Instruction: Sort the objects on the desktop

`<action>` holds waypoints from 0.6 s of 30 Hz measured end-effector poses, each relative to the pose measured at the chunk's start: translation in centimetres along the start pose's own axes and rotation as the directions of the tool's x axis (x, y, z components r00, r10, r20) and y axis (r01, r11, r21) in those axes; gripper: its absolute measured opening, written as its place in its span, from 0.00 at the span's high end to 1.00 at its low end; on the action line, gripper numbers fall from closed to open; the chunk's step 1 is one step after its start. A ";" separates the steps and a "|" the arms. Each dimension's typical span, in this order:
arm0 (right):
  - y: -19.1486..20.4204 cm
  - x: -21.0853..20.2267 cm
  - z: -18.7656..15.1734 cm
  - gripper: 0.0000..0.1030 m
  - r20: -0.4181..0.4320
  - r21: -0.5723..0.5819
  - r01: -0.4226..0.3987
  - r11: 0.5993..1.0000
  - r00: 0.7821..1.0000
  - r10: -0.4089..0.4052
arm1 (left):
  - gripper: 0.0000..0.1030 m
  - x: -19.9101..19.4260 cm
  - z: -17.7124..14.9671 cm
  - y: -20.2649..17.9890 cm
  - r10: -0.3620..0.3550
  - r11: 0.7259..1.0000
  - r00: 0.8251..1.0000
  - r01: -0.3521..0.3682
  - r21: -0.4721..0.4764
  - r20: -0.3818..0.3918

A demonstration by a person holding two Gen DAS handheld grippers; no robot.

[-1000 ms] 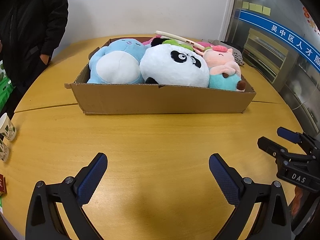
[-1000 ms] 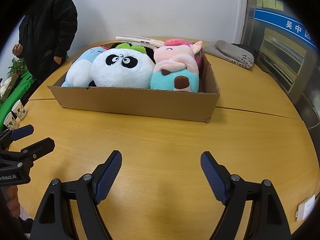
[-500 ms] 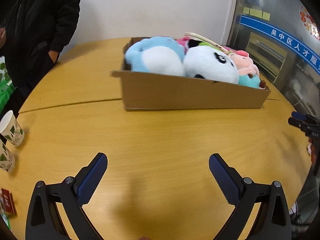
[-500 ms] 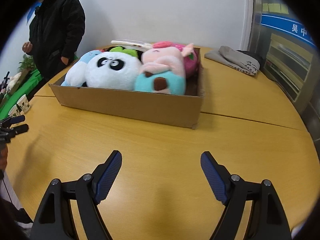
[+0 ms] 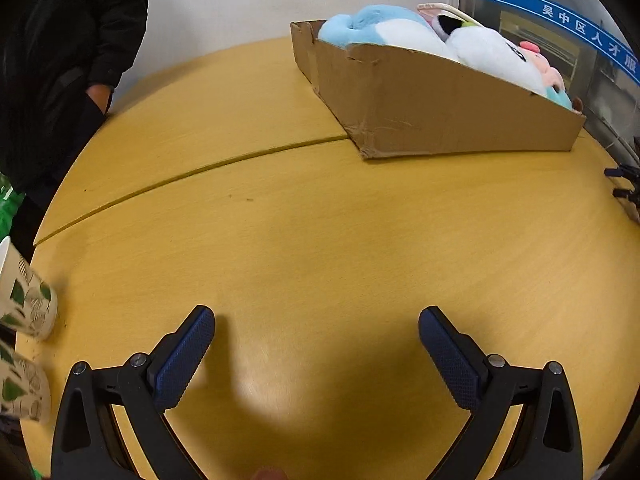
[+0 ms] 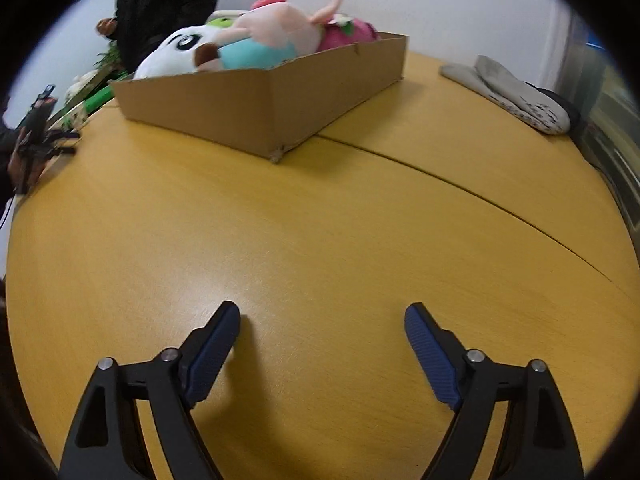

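Note:
A cardboard box (image 5: pixel 440 112) on the round wooden table holds plush toys: a blue one (image 5: pixel 380 24), a panda (image 5: pixel 492 54) and a pink pig (image 5: pixel 550 76). In the right wrist view the box (image 6: pixel 256 108) shows with the panda (image 6: pixel 180 48), the pig (image 6: pixel 276 26) and a dark pink plush (image 6: pixel 352 32). My left gripper (image 5: pixel 316 324) is open and empty, low over bare table, left of the box. My right gripper (image 6: pixel 322 320) is open and empty, low over the table, right of the box. Each gripper shows at the edge of the other's view: the right one (image 5: pixel 624 184) and the left one (image 6: pixel 38 128).
Two paper cups (image 5: pixel 24 300) with green leaf print stand at the table's left edge. A person in a black jacket (image 5: pixel 60 60) stands at the far left. A folded grey garment (image 6: pixel 516 92) lies at the table's far right. A seam (image 5: pixel 192 172) crosses the tabletop.
Both grippers have swung outward and dropped lower: the left to the left, the right to the right. The box now sits off to the side in each view. Both stay open.

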State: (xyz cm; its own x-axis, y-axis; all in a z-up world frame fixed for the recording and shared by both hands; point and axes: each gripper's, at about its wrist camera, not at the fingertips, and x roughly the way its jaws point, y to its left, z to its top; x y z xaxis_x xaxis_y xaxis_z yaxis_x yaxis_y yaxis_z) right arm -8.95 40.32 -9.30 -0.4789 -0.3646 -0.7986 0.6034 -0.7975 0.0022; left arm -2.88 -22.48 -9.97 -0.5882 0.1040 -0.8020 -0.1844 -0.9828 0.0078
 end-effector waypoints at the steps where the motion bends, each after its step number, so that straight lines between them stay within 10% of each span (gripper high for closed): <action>1: -0.1 0.1 0.0 0.10 -0.002 -0.011 -0.032 0.999 0.999 0.032 | 0.00 0.3 0.2 0.1 -0.014 1.000 1.000 0.014 0.005 -0.002; 18: -0.6 0.1 -0.8 0.00 -0.033 -0.181 -0.135 0.974 0.991 0.131 | 0.00 1.1 2.2 1.2 -0.049 0.998 0.999 0.049 0.044 -0.014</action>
State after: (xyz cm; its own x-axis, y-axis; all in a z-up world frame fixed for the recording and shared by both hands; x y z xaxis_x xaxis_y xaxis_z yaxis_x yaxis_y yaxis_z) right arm -8.87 41.16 -9.87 -0.3742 -0.4500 -0.8109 0.7680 -0.6404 0.0010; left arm -5.47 -23.20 -9.49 -0.5673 0.1496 -0.8098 -0.2475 -0.9689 -0.0057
